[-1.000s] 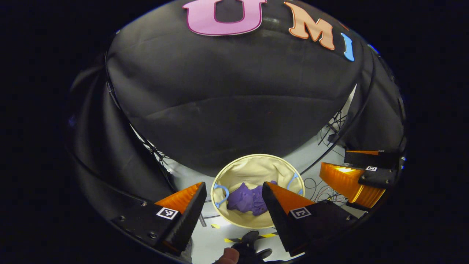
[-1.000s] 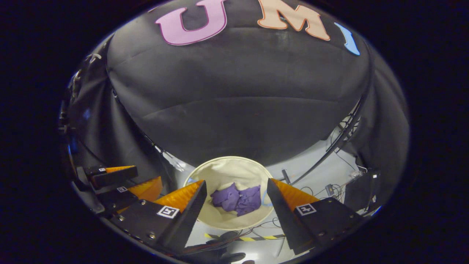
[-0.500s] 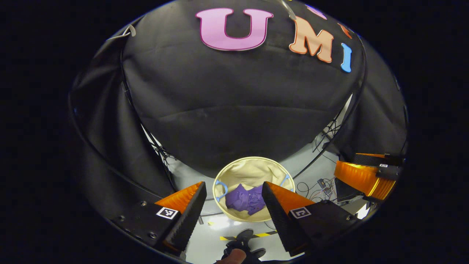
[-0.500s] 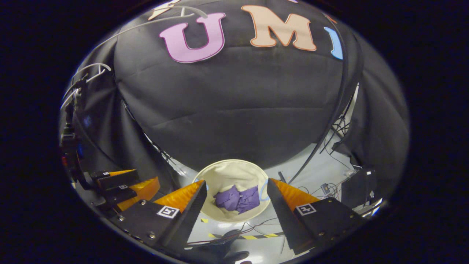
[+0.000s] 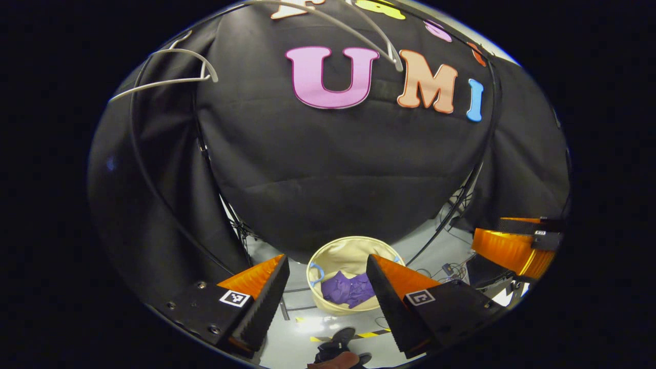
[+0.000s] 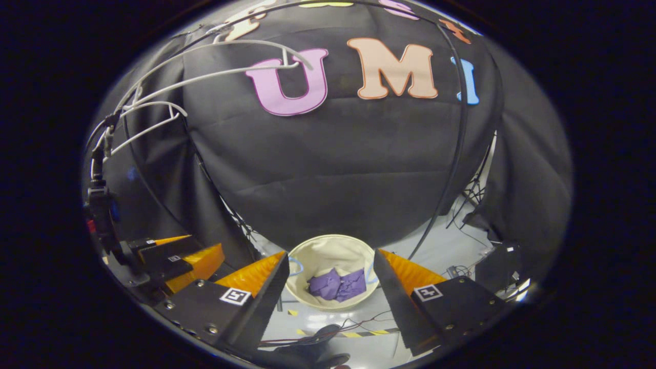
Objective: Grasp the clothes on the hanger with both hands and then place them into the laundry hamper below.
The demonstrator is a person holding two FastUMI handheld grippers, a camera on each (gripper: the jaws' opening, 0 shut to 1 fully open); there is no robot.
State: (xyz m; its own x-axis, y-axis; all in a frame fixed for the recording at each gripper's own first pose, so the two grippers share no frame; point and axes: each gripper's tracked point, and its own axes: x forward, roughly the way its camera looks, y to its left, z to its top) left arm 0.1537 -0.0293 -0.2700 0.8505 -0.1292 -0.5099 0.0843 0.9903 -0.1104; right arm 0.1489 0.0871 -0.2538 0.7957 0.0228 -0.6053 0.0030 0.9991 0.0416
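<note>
**A:** Two tools, and both carry nothing. The left tool (image 5: 327, 292) has its fingers spread wide with bare air between them, and the right tool (image 6: 328, 289) stands just as wide and just as bare.

**B:** And the clothes?

**A:** Down in the laundry hamper (image 5: 342, 249), a crumpled purple heap (image 5: 348, 289) on its floor. In the right gripper view the same heap (image 6: 338, 285) sits at the middle of the hamper (image 6: 328, 249), between that tool's fingers and well below them.

**B:** So the job looks done?

**A:** I judge it so. The hangers (image 6: 205, 77) up at 11 o'clock are bare, thin pale wire or plastic in curved loops, with no cloth on them. In the left gripper view one more bare hanger (image 5: 169, 79) shows at 10 o'clock. What is left, if anything, is to draw the hands away.

**B:** What is the hamper like?

**A:** Round, soft-sided, cream cloth with a slack rim and small blue loop handles (image 5: 315, 271) at the sides. The purple cloth looks thin and limp, folded on itself in loose creases. The floor (image 5: 302, 333) under it is smooth, pale and shiny, with yellow-and-black tape (image 5: 369, 334) at 6 o'clock.

**B:** Are the tools close together?

**A:** Near, side by side; each sees the other at its edge.
</note>
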